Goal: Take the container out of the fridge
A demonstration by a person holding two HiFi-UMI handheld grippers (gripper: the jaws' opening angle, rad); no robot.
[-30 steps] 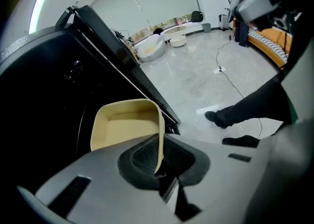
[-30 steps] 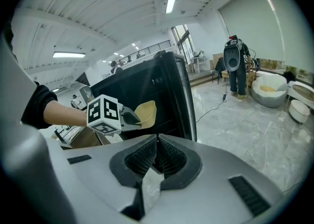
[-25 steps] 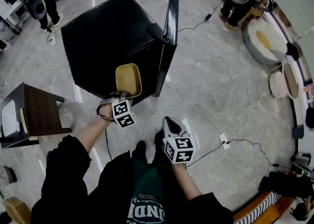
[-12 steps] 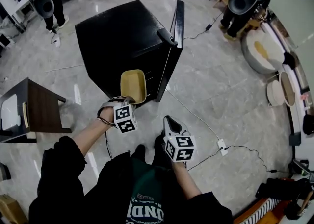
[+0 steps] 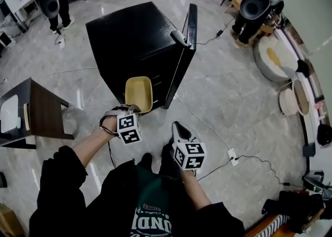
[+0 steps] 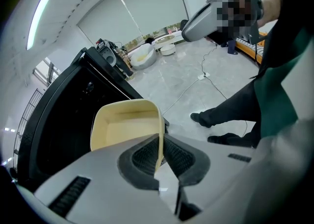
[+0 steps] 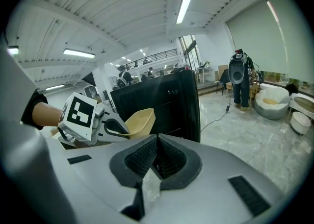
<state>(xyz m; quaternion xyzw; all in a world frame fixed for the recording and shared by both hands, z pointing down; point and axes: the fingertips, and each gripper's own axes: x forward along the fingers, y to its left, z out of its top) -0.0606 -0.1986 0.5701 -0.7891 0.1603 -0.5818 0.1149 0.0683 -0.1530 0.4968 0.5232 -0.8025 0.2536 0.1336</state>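
The floor [image 5: 233, 85] in front of the fridge [image 5: 132, 39] lies open for passing, bounded by its swung-out door [image 5: 190, 33] on the right, a trailing cable [image 5: 205, 121] beyond that, and a dark side table [image 5: 44, 109] on the left.

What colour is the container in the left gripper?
The container is pale yellow, inside and out; the left gripper view shows it best.

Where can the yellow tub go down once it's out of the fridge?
The black fridge top looks mostly bare. So does the marble floor between the open fridge door and the round basins, though a cable crosses it nearer the person. The right edge is crowded with basins and gear.
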